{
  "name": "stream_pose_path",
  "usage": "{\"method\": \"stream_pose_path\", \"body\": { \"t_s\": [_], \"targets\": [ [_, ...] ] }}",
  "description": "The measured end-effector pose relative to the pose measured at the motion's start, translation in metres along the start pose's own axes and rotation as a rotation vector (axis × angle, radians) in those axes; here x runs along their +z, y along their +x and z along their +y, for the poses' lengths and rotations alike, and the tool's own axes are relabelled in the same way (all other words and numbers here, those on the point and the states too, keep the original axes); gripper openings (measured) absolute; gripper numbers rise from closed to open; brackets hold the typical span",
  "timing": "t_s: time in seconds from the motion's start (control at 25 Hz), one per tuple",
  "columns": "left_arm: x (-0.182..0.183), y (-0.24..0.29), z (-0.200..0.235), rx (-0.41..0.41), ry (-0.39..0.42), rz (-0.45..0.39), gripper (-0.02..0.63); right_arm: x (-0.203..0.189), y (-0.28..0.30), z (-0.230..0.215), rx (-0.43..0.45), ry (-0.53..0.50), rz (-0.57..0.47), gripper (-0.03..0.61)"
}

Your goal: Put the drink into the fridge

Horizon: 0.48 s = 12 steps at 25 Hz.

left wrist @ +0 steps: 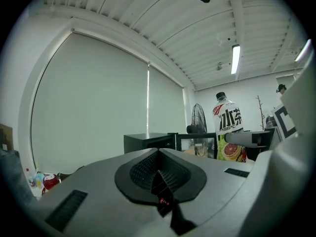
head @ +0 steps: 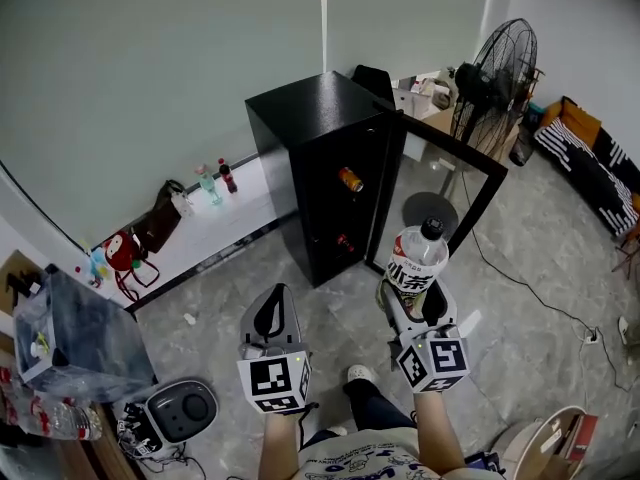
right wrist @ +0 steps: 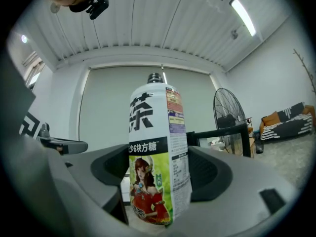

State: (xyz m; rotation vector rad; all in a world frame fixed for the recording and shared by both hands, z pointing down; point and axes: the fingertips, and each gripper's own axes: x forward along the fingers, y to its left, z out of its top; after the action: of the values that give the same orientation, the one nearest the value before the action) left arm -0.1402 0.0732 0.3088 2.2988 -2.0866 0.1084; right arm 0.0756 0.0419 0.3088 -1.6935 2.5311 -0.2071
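- Now we hold the tea bottle (head: pixel 417 256) in our right gripper (head: pixel 416 300). Its jaws are clamped on the lower body, and the bottle's long axis runs straight out from the claw, cap farthest.
- The black fridge (head: pixel 300 128) stands well apart, farther off and slightly left of the bottle. Its door (head: pixel 445 183) is swung open to the right, and 1 orange can (head: pixel 349 179) lies inside.
- Our left gripper (head: pixel 272 313) is closed on nothing, so we judge the right 1 makes the carry.
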Motion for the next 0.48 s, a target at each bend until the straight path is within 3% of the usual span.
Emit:
{"method": "stream_pose_path", "body": {
  "t_s": [0.48],
  "targets": [
    [0.003, 0.134, -0.022, 0.066, -0.010, 0.021, 0.005, 0.005, 0.118, -0.083, 0.096, -0.007, 0.020, 0.360]
  ]
}}
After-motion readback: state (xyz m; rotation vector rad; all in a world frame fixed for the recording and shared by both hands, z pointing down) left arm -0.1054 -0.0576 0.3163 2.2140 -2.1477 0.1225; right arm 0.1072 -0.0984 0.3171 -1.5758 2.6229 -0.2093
